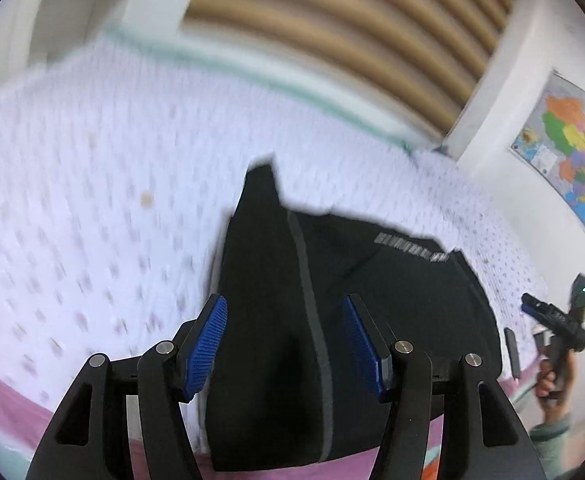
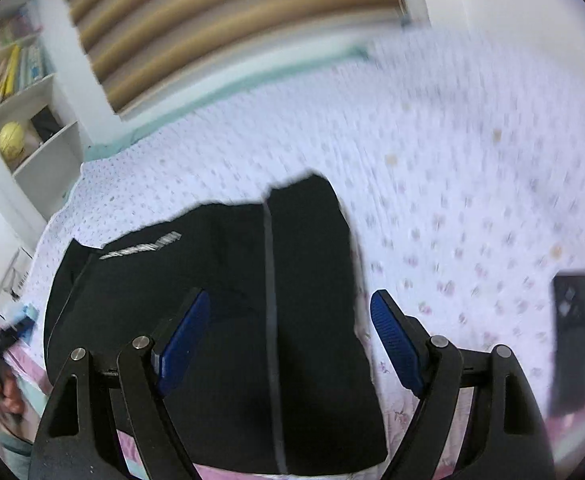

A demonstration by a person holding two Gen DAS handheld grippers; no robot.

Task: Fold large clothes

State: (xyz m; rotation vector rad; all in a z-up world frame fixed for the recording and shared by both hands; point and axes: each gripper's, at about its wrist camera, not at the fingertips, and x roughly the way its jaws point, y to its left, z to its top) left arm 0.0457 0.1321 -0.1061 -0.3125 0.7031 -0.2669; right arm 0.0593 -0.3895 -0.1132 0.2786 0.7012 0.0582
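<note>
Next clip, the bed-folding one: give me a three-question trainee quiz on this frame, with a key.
1. True or false: the left gripper is clamped on the black garment.
2. What lies on the bedsheet to the right of the garment in the right wrist view? A) a dark phone-like slab B) a shoe C) a cup
3. Fill in: a thin ___ stripe runs along the garment.

Key: 1 false, its jaws stand apart above the cloth; 2 A; 3 grey.
</note>
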